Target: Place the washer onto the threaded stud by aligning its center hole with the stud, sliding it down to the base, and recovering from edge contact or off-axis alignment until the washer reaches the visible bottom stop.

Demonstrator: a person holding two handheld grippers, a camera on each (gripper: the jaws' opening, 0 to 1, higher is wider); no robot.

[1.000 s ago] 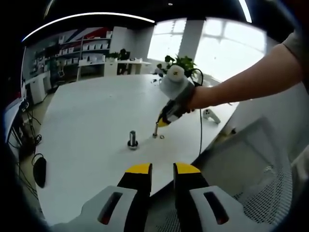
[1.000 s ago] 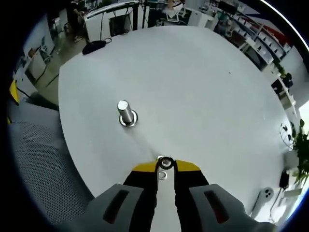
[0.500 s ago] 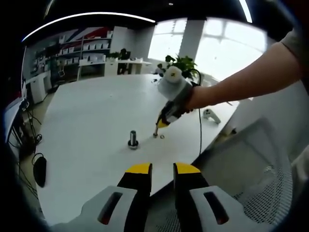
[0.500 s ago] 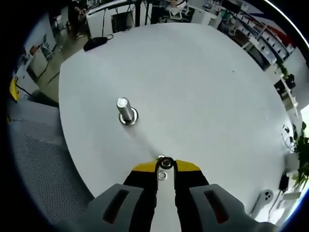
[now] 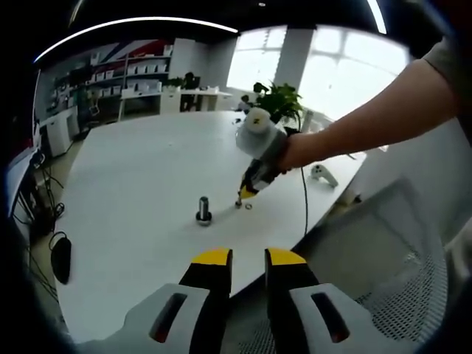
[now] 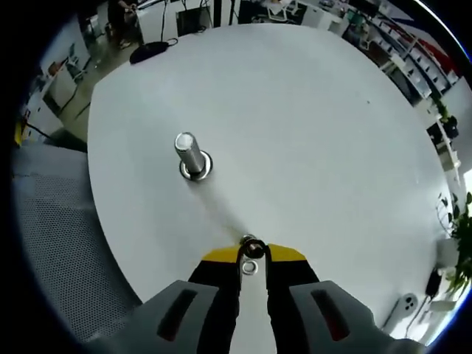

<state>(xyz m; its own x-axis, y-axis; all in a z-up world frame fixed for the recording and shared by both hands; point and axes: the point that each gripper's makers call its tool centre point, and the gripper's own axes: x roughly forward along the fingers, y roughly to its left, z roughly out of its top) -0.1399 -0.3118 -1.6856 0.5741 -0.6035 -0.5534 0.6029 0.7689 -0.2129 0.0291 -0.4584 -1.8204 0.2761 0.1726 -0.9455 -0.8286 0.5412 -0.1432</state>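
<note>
The right claw (image 6: 251,253) has its 2 yellow-tipped jaws drawn close together, and a small metal washer (image 6: 251,245) is clamped between the tips, standing on its edge. A second small ring (image 6: 250,267) shows in the narrow gap just behind it, lying on the white desk (image 6: 317,133). In the left gripper view this same right claw (image 5: 245,196) comes in from the right, held by a hand (image 5: 293,152) on a bare forearm, tilted down so that its tips are just above the desk surface; the small ring (image 5: 248,206) lies just beside them.

The threaded stud (image 6: 187,153) stands upright on a round flat base, ahead of the right claw and a little to its left, clearly apart from the washer. In the left gripper view the stud (image 5: 203,209) is near the middle of the desk (image 5: 140,177), to the left of the right claw's tips.

The left claw (image 5: 248,259) is held back over the near edge of the desk, its 2 jaws a little apart with nothing between them.

Farther out, a white controller-like object (image 5: 321,175) lies near the far desk edge with a cable (image 5: 305,206) hanging beside it, and a green plant (image 5: 279,99) stands behind. A grey mesh chair (image 5: 391,251) is at the right.
</note>
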